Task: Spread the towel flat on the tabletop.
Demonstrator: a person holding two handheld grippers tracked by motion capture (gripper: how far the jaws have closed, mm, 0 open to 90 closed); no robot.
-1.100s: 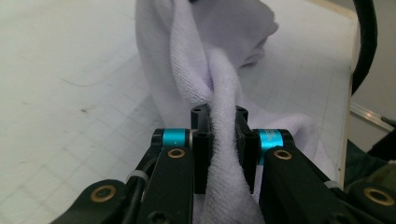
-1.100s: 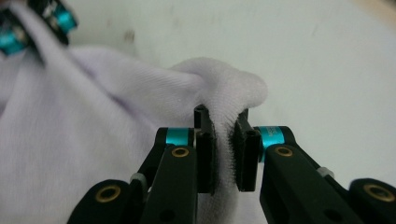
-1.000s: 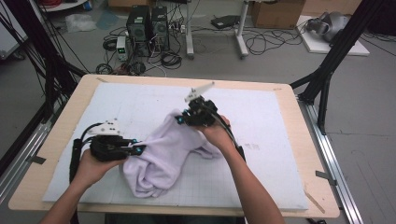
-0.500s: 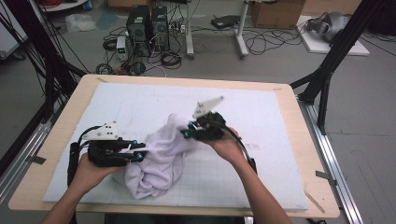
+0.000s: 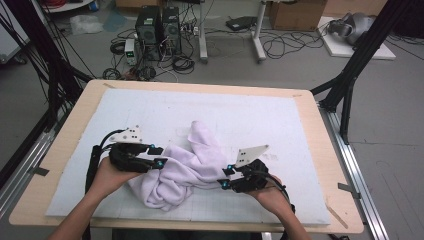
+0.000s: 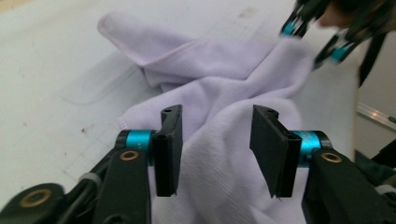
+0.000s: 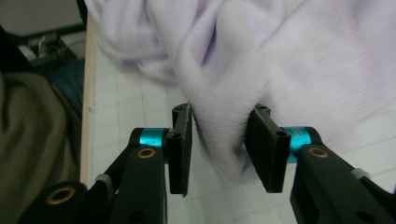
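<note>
A crumpled pale lilac towel lies on the white mat, with one corner flap pointing toward the far side. My left gripper sits at the towel's left edge. In the left gripper view its jaws have just been opening and stand apart over the towel; the pads do not press it. My right gripper is at the towel's right front side. Its jaws have also just been opening, and a loose fold of the towel bulges between them. The right gripper also shows blurred past the towel.
The mat covers a wooden table; its front edge runs close beside my right gripper. Black frame posts flank the table. Computer towers and cables lie on the floor beyond.
My right hand has come from the towel's top toward the table's front, lower down. Both grippers' jaws have opened. The towel has slumped into a lower heap.
</note>
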